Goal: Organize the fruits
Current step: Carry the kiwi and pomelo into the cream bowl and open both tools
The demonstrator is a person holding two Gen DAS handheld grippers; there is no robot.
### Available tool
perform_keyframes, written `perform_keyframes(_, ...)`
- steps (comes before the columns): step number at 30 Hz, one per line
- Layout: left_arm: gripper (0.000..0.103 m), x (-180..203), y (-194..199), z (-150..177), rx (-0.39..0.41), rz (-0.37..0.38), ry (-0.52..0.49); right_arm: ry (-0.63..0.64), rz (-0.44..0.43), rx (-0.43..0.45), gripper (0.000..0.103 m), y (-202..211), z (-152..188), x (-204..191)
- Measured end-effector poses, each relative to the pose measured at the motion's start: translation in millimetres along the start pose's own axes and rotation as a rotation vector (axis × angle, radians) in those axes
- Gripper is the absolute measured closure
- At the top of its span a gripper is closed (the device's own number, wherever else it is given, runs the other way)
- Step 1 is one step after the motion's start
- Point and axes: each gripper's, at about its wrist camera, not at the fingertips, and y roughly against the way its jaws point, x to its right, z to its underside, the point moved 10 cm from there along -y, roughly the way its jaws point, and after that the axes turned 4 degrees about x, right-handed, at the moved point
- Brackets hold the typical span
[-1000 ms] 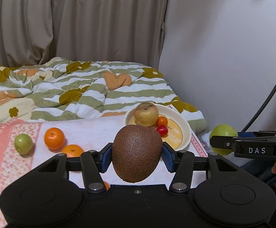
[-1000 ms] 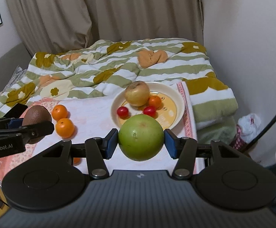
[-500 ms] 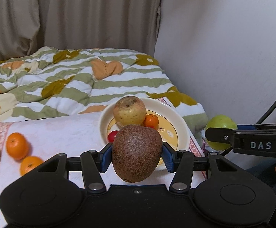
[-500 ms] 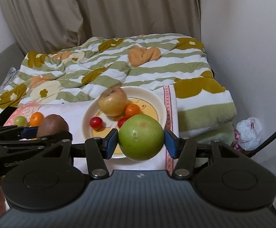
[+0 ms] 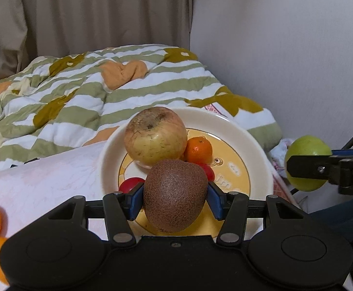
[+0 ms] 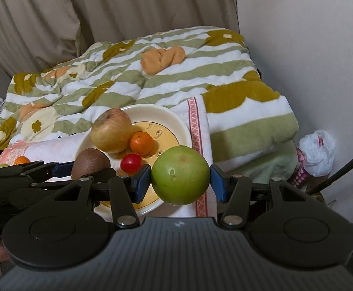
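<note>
At the centre of the frame the right tongs (image 6: 180,178) clamp a green apple (image 6: 180,175) between blue pads (image 6: 143,181), one pressed to each side. Behind it, a cream plate (image 6: 176,122) with a yellow middle holds a large yellowish apple (image 6: 111,133), a small orange (image 6: 141,143) touching that apple, and a red cherry tomato (image 6: 130,163). At lower left, the left tongs (image 6: 84,169) grip a brown kiwi (image 6: 90,162) over the plate's near left edge. The plate sits on a pink-bordered cloth (image 6: 198,131) on the bed. A striped green blanket (image 6: 152,77) fills the upper middle, beige curtains (image 6: 103,12) hang above it, and a white plastic bag (image 6: 318,152) lies at right.
</note>
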Motion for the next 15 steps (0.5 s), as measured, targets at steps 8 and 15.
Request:
perform_keyframes(8, 0.028, 12, -7, 2, 0.009, -0.014, -0.094, -0.026, 0.011, -0.002, 0.035, -2, 2, 9)
perform_keyframes(15, 0.004, 7, 22, -7, 0.069, -0.028, -0.104, -0.023, 0.002, 0.017, 0.035, 6, -5, 9)
